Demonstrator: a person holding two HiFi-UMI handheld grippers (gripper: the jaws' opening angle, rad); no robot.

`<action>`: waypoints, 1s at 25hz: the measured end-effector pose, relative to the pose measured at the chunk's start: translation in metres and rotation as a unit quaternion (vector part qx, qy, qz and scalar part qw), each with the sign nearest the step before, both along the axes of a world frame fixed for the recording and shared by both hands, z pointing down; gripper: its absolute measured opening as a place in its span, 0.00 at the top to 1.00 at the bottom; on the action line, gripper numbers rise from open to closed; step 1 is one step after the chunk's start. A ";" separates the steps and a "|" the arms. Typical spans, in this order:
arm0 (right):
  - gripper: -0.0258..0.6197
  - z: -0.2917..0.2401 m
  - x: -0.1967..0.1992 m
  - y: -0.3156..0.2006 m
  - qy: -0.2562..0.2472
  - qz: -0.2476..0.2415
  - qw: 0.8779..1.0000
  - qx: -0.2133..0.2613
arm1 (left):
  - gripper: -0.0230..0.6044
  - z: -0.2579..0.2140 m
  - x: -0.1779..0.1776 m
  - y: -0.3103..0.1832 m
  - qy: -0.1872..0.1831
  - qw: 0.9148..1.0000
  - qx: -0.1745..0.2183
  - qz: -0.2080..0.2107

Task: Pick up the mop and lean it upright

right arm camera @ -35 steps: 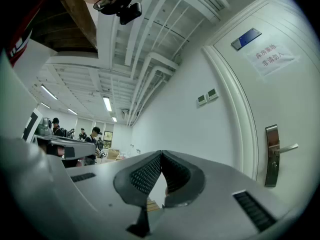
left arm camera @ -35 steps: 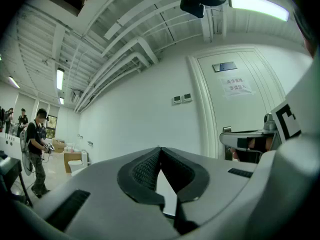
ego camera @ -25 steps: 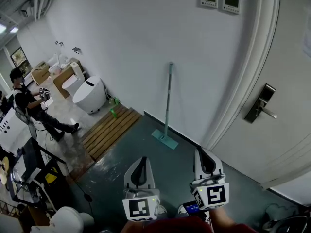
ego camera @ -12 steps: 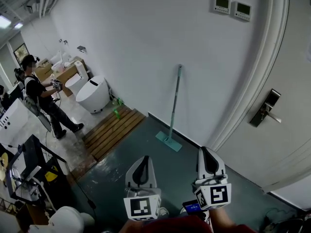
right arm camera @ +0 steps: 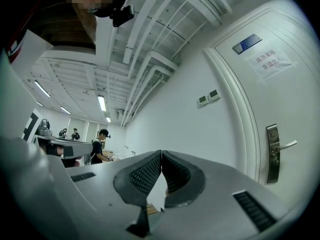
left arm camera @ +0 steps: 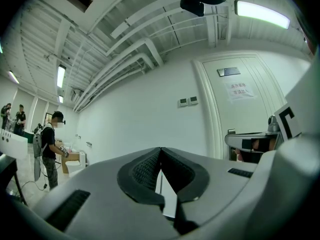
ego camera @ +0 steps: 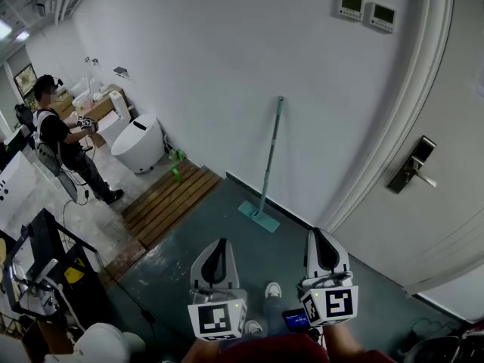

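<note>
Left gripper [ego camera: 218, 246] and right gripper [ego camera: 318, 237] stay pinched shut, empty, low in frame; mop [ego camera: 270, 157] still leans upright: task seemingly done.

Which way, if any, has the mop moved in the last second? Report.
No. The mop leans on the wall, same gap from the door frame; only the camera shifted.

Left tool [left arm camera: 160, 150], jaws together, before white wall [left arm camera: 131, 115]

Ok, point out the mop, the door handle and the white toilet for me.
mop [ego camera: 271, 156], head view, middle of the pole
door handle [ego camera: 420, 178], head view, on the lever
white toilet [ego camera: 138, 146], head view, on its bowl
</note>
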State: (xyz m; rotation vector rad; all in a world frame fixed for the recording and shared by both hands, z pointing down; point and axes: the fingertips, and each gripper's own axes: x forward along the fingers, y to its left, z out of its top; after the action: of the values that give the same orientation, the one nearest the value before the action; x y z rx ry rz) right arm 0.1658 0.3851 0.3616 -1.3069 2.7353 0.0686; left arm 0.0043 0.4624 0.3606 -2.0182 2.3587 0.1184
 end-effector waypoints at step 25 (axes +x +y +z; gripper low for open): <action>0.93 -0.006 -0.043 -0.178 -0.017 -0.003 1.000 -0.006 | 0.94 -0.020 -0.032 -0.179 -0.018 1.000 0.005 0.014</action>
State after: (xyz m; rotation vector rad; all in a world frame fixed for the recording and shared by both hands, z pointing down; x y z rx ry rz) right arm 0.1225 0.2069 0.3557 -1.2914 2.7150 0.0281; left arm -0.0278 0.2836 0.3402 -2.0316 2.3044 0.0946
